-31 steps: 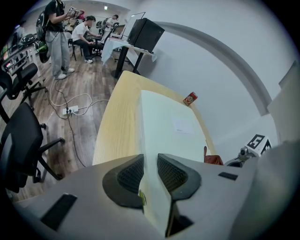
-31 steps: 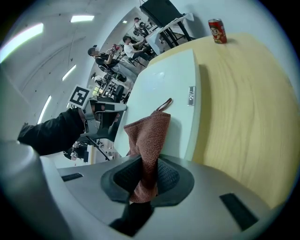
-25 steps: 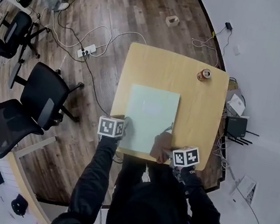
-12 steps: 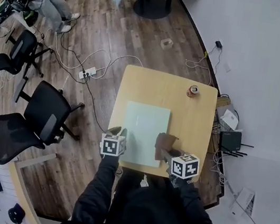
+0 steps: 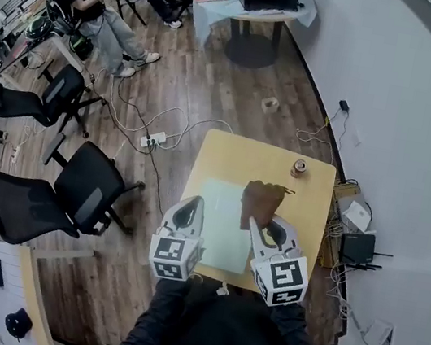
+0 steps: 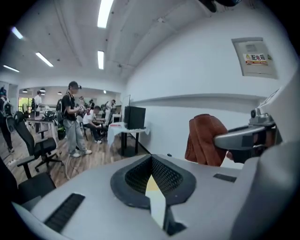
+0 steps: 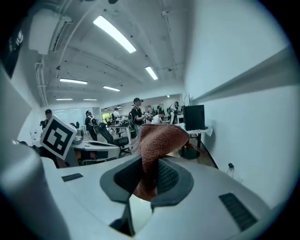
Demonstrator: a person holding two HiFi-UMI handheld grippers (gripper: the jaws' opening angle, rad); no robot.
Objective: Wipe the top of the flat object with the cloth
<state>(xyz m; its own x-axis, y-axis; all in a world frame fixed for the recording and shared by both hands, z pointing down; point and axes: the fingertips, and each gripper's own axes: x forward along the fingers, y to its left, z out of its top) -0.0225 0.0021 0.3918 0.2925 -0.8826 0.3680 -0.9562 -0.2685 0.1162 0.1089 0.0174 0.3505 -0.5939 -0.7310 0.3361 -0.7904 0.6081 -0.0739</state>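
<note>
Head view, steeply down: shows a pale green flat board lying on the wooden table toward its near edge, top bare and within reach of both arms. Holds the brown cloth in the right gripper, jaws closed on a fold of it, the rest bunched up beyond the tips. Appears to hover clear of the board rather than press on it, since the right gripper view looks level across the room, not down at the tabletop. Shows the pinch plainly there: terry fabric wedged deep between the pads, probably deep enough not to slip during a stroke. Holds the left gripper alongside, about over the board's left edge, jaws drawn together with nothing between them. Likely stands ready to steady the board while the other side wipes. Leaves a drinks can at the table's far right, well apart from the board and out of any wiping path. Calls next, by this reading, for lowering the cloth flat onto the board's top.
</note>
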